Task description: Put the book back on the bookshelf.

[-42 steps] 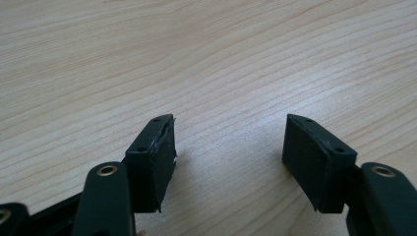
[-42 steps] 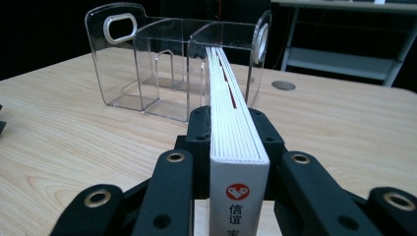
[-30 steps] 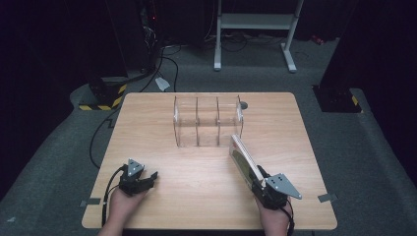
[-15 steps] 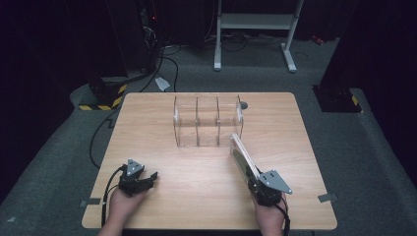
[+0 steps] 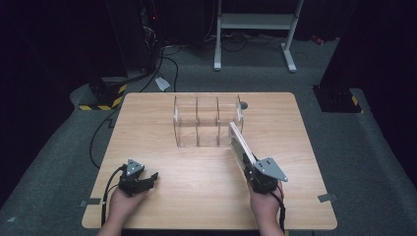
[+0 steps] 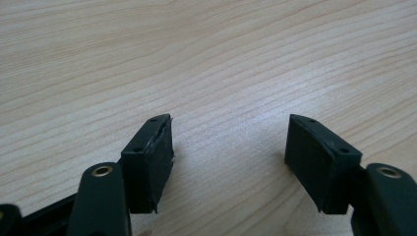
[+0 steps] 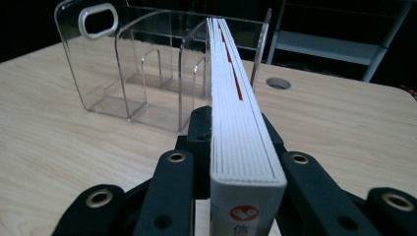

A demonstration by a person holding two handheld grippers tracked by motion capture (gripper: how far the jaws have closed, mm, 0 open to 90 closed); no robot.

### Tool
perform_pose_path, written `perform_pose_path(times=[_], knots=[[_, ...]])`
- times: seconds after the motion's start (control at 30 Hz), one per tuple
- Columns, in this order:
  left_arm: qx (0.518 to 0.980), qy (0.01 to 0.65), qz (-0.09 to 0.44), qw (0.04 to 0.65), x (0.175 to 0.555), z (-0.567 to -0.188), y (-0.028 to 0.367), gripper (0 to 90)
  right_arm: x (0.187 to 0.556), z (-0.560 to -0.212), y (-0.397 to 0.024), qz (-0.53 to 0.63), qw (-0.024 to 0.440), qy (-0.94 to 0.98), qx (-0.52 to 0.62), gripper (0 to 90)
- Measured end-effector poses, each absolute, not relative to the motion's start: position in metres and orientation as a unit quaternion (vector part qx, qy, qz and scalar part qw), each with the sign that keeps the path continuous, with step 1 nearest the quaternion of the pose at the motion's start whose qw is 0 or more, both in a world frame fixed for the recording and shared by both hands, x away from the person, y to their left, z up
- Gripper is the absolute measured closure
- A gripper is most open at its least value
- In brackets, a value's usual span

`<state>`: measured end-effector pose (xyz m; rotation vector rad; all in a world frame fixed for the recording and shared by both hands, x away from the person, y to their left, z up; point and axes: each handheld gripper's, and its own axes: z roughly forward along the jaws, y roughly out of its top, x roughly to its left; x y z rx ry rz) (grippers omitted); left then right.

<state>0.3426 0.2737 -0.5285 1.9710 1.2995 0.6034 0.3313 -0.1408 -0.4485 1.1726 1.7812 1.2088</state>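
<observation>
Clamping a book (image 7: 243, 123), the right claw (image 5: 256, 173) nears the clear 3-slot rack (image 5: 206, 120); left claw (image 6: 228, 152) apart.

Left gripper (image 5: 147, 180) and right gripper (image 5: 252, 173): black jaws with brass-coloured rivets, grey three-cornered top plates, trailing black cables; ribbed black pads (image 6: 153, 160).

Table (image 5: 162, 123) pale matt wood grain; rack (image 7: 123, 73) clear glossy plastic; book (image 7: 236, 123) white paper.
</observation>
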Motion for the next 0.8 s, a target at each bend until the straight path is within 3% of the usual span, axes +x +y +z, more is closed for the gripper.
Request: perform_pose_path(times=[0.8], knots=[[0.761,0.499,0.229,0.346,0.342,-0.529,0.274,33.4,0.409,-0.439,-0.104,0.446,0.37,0.666,0.469,75.7]])
